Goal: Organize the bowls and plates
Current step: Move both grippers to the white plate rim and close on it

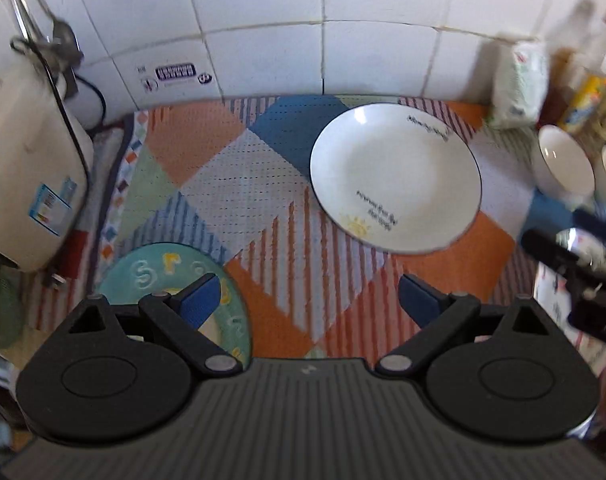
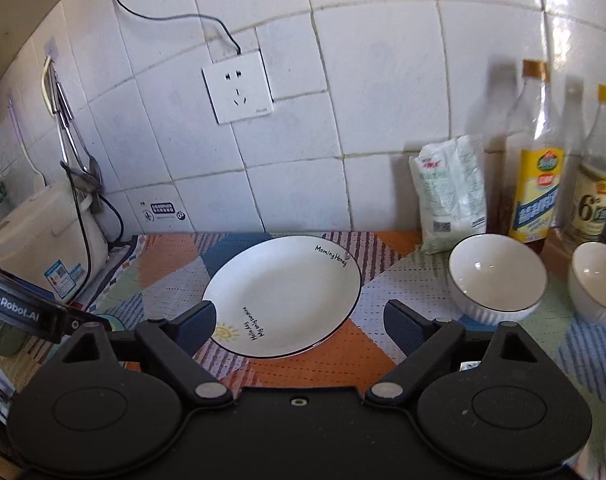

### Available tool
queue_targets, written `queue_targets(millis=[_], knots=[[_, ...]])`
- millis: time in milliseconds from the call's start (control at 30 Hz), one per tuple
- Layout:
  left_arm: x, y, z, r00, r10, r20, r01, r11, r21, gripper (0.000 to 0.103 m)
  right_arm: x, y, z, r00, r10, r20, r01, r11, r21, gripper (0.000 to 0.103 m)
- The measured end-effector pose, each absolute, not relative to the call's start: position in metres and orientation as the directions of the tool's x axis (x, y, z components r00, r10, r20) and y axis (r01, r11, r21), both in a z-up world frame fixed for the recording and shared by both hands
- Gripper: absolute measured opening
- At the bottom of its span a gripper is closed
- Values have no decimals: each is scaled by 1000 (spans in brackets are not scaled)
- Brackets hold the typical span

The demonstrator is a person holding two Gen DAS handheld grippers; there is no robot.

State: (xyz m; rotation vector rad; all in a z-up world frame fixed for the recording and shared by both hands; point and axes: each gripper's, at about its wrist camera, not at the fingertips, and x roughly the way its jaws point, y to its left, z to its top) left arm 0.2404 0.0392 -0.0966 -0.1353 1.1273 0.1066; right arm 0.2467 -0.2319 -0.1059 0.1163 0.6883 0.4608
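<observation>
A white plate (image 1: 395, 176) with a dark rim, a sun drawing and script lies on the patterned mat (image 1: 239, 184); it also shows in the right wrist view (image 2: 283, 296). Two white ribbed bowls stand upright to its right, one nearer (image 2: 497, 280) and one at the frame edge (image 2: 599, 282); the nearer bowl shows in the left view (image 1: 565, 166). My left gripper (image 1: 309, 300) is open and empty, above the mat, left of and short of the plate. My right gripper (image 2: 299, 322) is open and empty, its jaws on either side of the plate's near edge.
A cream rice cooker (image 2: 47, 240) stands at the left, corded to the wall. A round teal coaster (image 1: 171, 272) lies at the mat's near left. A white bag (image 2: 451, 196) and two bottles (image 2: 539, 172) stand against the tiled wall behind the bowls.
</observation>
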Motion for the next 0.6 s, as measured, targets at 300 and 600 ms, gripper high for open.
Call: queue_targets(millis=[300, 600], knots=[[276, 41, -115, 433, -48, -900, -211, 965, -153, 96, 313, -228, -169, 545, 492, -679, -253, 868, 427, 85], [315, 55, -172, 491, -34, -871, -253, 951, -180, 96, 355, -235, -207, 445, 548, -708, -187, 831, 524, 23]])
